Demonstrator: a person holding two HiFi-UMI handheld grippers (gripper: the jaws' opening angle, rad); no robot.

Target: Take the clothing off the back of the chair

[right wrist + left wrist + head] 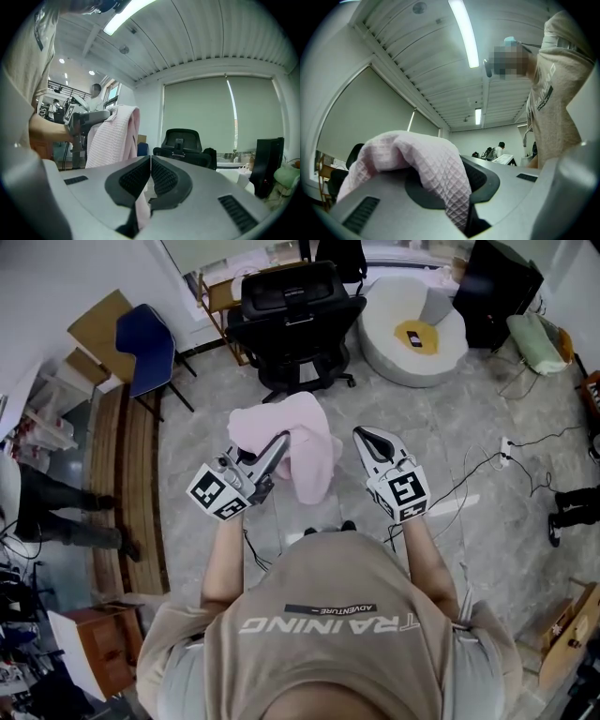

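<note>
Pink waffle-knit cloth (pixel 305 451) hangs from left gripper (pixel 280 441), filling most of gap toward right gripper (pixel 363 434) (narrow clear strip remains beside it). Black mesh office chair (pixel 295 320) blocks way ahead. Grey stone floor (pixel 202 423) between is open. Blue chair (pixel 145 348) left, white power strip (pixel 507 450) right.

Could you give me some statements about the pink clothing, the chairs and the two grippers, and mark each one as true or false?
1. The pink garment is pinched in the left gripper. True.
2. The garment lies over the back of the black chair. False: the chair's back is bare, and the garment hangs in the air in front of it.
3. The right gripper has its jaws wide apart. False: they meet at the tips.
4. In the head view, a blue chair stands left of the black chair. True.
</note>
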